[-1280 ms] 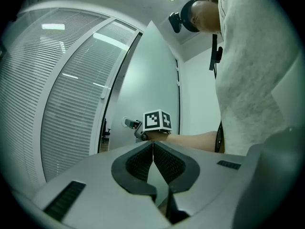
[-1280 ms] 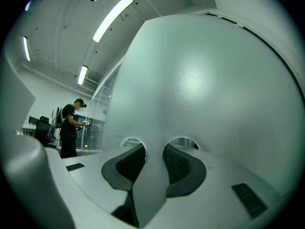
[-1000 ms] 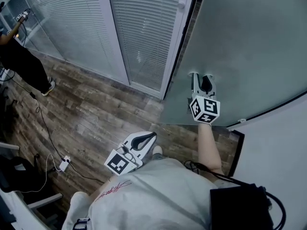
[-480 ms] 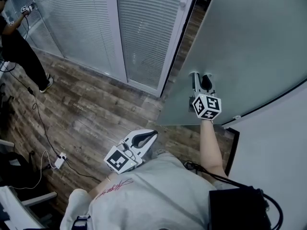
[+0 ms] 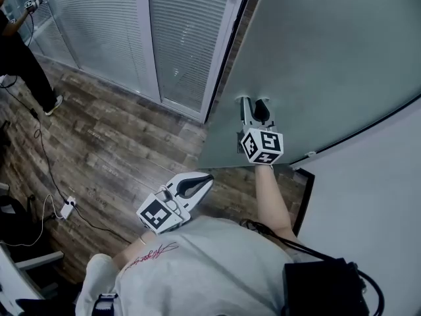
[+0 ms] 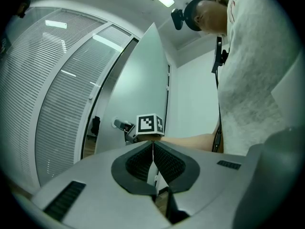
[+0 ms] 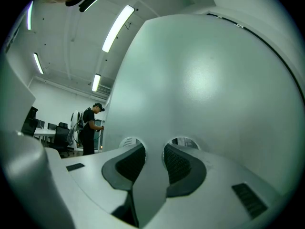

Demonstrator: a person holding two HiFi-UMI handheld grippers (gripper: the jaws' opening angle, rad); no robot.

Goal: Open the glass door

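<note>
Close against the person's body, the left claw (image 5: 197, 184) hangs pressed together with nothing in it, above the wooden floor (image 5: 112, 143); it plays no part, so all control rests on the other arm.

Farther out and to the right, the right claw (image 5: 254, 105) is clamped on the door handle (image 7: 151, 180), which runs between its pads. The glass door (image 5: 329, 51) fills the far right of the scene, and a dark gap shows between its left edge and the door frame (image 5: 220, 51), so it is already partly open.

The likeliest failure is a slip. The door swings on an arc, and if the wrist does not turn with it, the smooth handle may twist out of the pads. A hard tug could do the same, or jar the glass.

Just right of the door stands a white wall (image 5: 368, 196); swinging too far could knock the panel against it.

At the far left a second person (image 5: 20, 58) stands by the blinds (image 5: 177, 38), well clear of the swing.
</note>
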